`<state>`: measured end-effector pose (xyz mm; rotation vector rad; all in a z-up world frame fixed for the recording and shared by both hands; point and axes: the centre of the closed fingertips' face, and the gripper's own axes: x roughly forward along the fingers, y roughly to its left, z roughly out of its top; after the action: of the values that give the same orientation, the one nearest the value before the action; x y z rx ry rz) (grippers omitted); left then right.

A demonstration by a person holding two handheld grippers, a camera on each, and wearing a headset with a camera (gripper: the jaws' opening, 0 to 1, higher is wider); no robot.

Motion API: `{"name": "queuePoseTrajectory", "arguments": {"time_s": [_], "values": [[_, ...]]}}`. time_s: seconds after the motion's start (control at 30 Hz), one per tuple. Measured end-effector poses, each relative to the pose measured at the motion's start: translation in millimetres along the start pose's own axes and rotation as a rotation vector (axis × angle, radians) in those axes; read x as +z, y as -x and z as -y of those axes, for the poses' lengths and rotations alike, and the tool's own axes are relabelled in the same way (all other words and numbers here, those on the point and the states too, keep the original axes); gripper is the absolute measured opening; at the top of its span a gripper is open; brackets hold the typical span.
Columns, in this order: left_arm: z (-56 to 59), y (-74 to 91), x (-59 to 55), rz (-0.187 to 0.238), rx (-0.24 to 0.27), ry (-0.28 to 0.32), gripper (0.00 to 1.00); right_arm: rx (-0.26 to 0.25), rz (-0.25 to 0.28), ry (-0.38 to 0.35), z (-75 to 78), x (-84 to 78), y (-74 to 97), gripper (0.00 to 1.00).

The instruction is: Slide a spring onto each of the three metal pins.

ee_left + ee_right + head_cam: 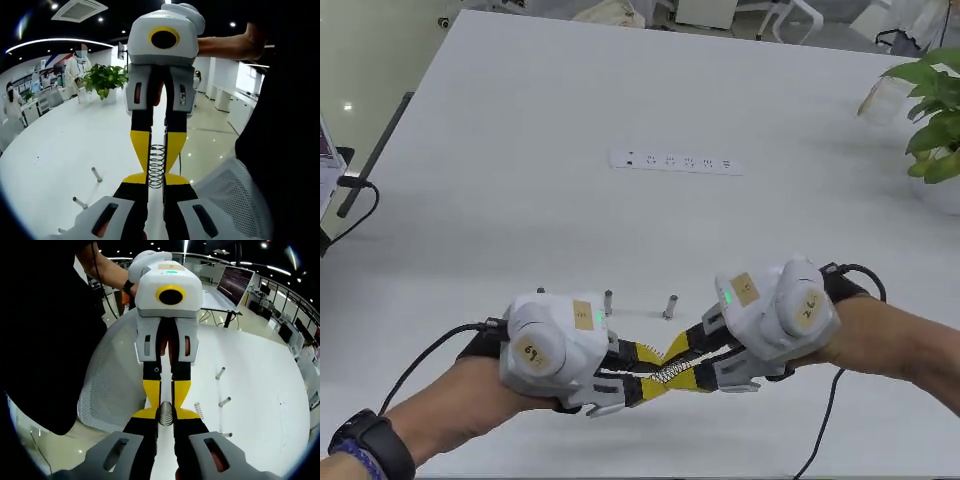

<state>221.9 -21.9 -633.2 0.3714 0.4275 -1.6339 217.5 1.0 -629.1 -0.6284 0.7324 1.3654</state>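
Left claw (156, 179) and right claw (167, 415) both pinch one spring (156, 162) between them above the white worktop (620, 100). Three metal pins (224, 401) stand just beyond.

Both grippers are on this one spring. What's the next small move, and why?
Probably open the right gripper and leave the spring to the left gripper: both grip it end to end, and the pins look bare.

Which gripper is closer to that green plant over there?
Right. The right gripper sits on the plant's side; the left gripper is beyond it, farther off. Both hold one spring between them.
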Motion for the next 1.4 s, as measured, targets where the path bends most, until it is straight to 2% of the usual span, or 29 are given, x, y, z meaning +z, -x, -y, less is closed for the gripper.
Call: {"name": "queuePoseTrajectory", "arguments": {"time_s": [0.3, 0.47, 0.7, 1.03, 1.4], "values": [[-2.3, 0.4, -7.0, 0.007, 0.024, 0.032, 0.03, 0.001, -0.017, 0.014, 1.4, -1.6, -4.4, 0.08], [-5.2, 3.8, -8.7, 0.011, 0.050, 0.049, 0.07, 0.005, -0.012, 0.009, 1.7, -0.3, -6.9, 0.08], [-15.1, 15.7, -18.3, 0.012, 0.105, 0.085, 0.16, 0.005, -0.006, -0.007, 6.0, -0.8, -11.9, 0.08], [-28.8, 41.9, -31.6, 0.028, 0.204, 0.156, 0.20, -0.006, -0.013, -0.033, 15.1, -8.6, -15.9, 0.08], [-52.5, 83.6, -57.5, 0.033, 0.366, 0.234, 0.27, -0.005, -0.036, -0.041, 23.7, -12.6, -22.6, 0.08]]}}
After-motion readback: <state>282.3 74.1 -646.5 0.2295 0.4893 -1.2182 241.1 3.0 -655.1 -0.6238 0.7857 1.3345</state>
